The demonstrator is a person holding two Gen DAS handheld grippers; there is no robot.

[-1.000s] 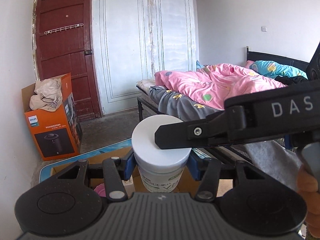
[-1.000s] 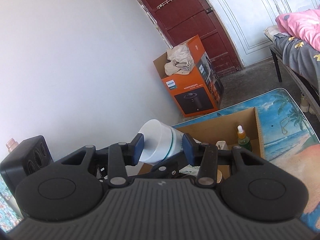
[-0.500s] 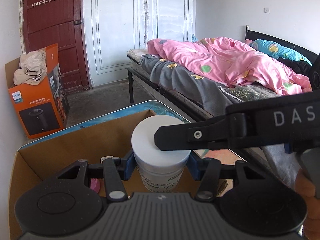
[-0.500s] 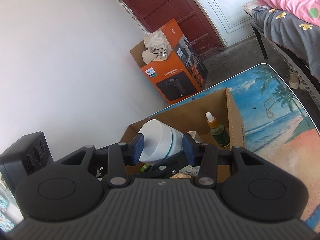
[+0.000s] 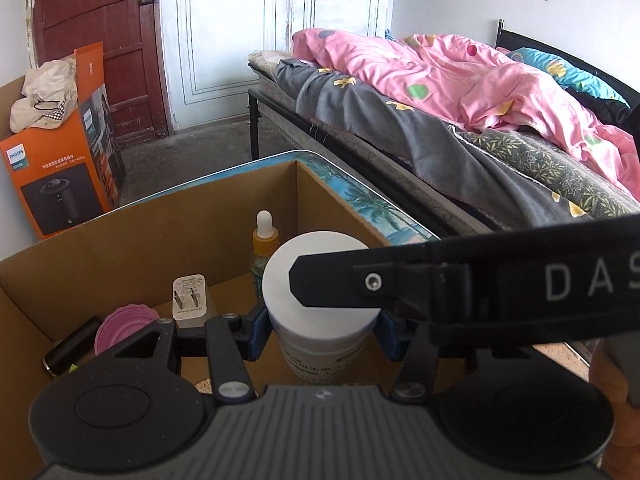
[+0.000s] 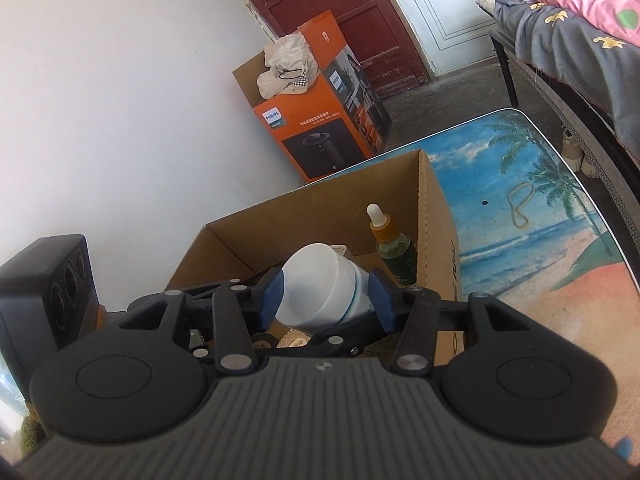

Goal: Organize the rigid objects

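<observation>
I've got the white jar (image 5: pixel 320 300) pinched between my left gripper (image 5: pixel 322 330) jaws, upright, inside the cardboard box (image 5: pixel 120 252). My right gripper (image 6: pixel 326 294) has its jaws around the jar's lid end and they're opening now. Crowding the box: a dropper bottle (image 5: pixel 264 244) just behind, a white plug (image 5: pixel 189 298), a pink disc (image 5: pixel 124 328), a black tube (image 5: pixel 70 346). Box sits on the beach-print surface (image 6: pixel 520 216); the bed (image 5: pixel 460 120) runs along the right.

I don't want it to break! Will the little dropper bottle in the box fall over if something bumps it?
Probably, yes. The dropper bottle stands upright, tall and narrow, so a nudge from the white jar could tip it. It looks like glass, so maybe fragile. The cardboard box wall beside it might catch it.
</observation>
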